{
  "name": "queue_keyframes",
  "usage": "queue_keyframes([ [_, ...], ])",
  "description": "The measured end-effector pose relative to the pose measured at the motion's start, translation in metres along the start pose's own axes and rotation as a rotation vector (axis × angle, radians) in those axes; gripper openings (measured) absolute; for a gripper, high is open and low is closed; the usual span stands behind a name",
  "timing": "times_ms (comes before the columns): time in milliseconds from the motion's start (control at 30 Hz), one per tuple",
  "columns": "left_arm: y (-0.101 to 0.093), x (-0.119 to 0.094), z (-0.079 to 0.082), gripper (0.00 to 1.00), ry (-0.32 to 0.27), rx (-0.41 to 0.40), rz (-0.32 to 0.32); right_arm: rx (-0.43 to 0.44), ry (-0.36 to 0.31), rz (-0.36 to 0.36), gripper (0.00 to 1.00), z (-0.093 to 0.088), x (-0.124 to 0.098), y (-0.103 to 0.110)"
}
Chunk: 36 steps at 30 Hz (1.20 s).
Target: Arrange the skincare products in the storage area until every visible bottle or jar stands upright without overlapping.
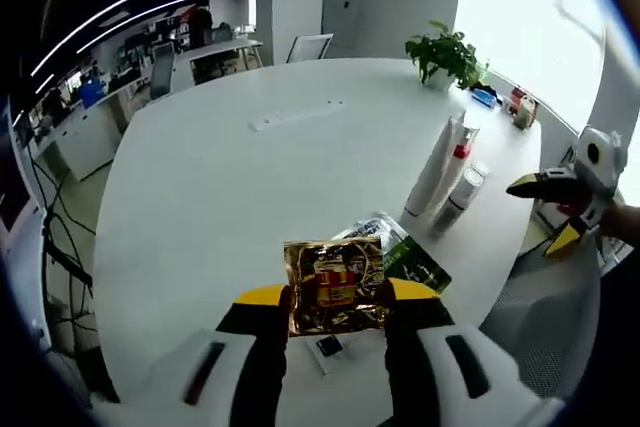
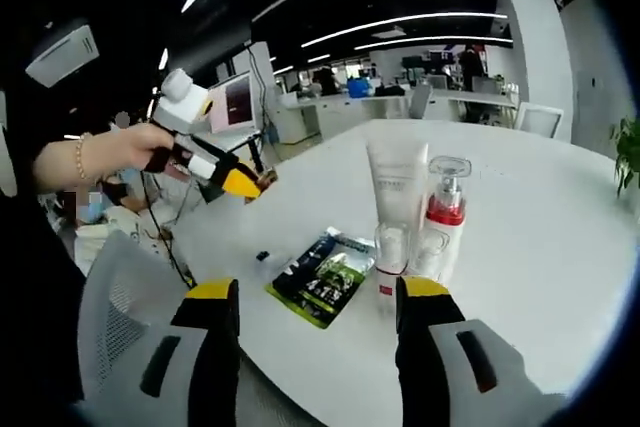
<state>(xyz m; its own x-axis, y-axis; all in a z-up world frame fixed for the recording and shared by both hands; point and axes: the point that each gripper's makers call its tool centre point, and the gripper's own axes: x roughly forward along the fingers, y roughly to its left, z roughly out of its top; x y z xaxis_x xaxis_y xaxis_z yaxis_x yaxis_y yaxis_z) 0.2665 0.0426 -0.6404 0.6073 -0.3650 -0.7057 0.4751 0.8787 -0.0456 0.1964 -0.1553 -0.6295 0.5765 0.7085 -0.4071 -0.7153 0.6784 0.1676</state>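
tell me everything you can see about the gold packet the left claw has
The gold packet is a flat, shiny foil sachet, roughly square, with crinkled reflective faces and a red and yellow printed panel at its middle. It hangs between the jaws of the left claw, which press on its two side edges and hold it above the white table. Its lower edge looks slightly curled. Behind it, flat on the table, lies a green and black sachet, partly hidden by it.

One white tube (image 2: 397, 187), one red-collared pump bottle (image 2: 443, 217), one small clear bottle (image 2: 391, 252) before the tube, one gold sachet (image 1: 335, 285), two dark-green sachets (image 2: 322, 277), one potted plant (image 1: 447, 53)
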Motion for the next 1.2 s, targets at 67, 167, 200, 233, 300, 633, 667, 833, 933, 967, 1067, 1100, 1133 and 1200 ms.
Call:
queue_keyframes([
  [67,-0.001,0.0,0.003,0.42,-0.013,0.011,-0.002,0.015,-0.039,0.054,0.62,0.007,0.006,0.007],
  [167,-0.01,-0.003,0.002,0.42,-0.026,0.035,-0.026,0.015,-0.038,0.071,0.55,0.012,0.011,0.009],
  [200,-0.013,-0.004,0.001,0.42,-0.029,0.036,-0.024,0.016,-0.041,0.078,0.53,0.013,0.014,0.01],
  [233,-0.014,-0.004,0.002,0.42,-0.034,0.041,-0.022,0.024,-0.048,0.085,0.52,0.017,0.016,0.011],
  [300,-0.018,-0.006,0.0,0.42,-0.039,0.042,-0.024,0.045,-0.063,0.101,0.52,0.022,0.019,0.014],
  [633,-0.058,-0.007,-0.021,0.42,-0.047,0.1,-0.035,0.084,-0.042,0.201,0.41,0.028,0.047,0.041],
  [667,-0.064,-0.008,-0.021,0.42,-0.051,0.109,-0.042,0.093,-0.036,0.209,0.39,0.027,0.05,0.044],
  [833,-0.075,-0.015,-0.016,0.42,-0.076,0.125,-0.038,0.178,-0.043,0.26,0.34,0.029,0.061,0.056],
  [933,-0.077,-0.019,-0.013,0.42,-0.1,0.138,-0.023,0.248,-0.074,0.261,0.32,0.034,0.064,0.056],
  [967,-0.079,-0.021,-0.012,0.42,-0.106,0.142,-0.021,0.257,-0.073,0.261,0.31,0.034,0.064,0.056],
  [1067,-0.084,-0.026,-0.01,0.42,-0.12,0.162,-0.016,0.271,-0.062,0.26,0.28,0.032,0.069,0.054],
  [1100,-0.084,-0.027,-0.01,0.42,-0.125,0.164,-0.016,0.299,-0.066,0.266,0.26,0.033,0.07,0.056],
  [1133,-0.084,-0.027,-0.009,0.42,-0.13,0.167,-0.015,0.327,-0.07,0.269,0.24,0.034,0.071,0.056],
  [1200,-0.083,-0.026,-0.008,0.42,-0.137,0.176,-0.011,0.346,-0.074,0.275,0.18,0.035,0.072,0.057],
])
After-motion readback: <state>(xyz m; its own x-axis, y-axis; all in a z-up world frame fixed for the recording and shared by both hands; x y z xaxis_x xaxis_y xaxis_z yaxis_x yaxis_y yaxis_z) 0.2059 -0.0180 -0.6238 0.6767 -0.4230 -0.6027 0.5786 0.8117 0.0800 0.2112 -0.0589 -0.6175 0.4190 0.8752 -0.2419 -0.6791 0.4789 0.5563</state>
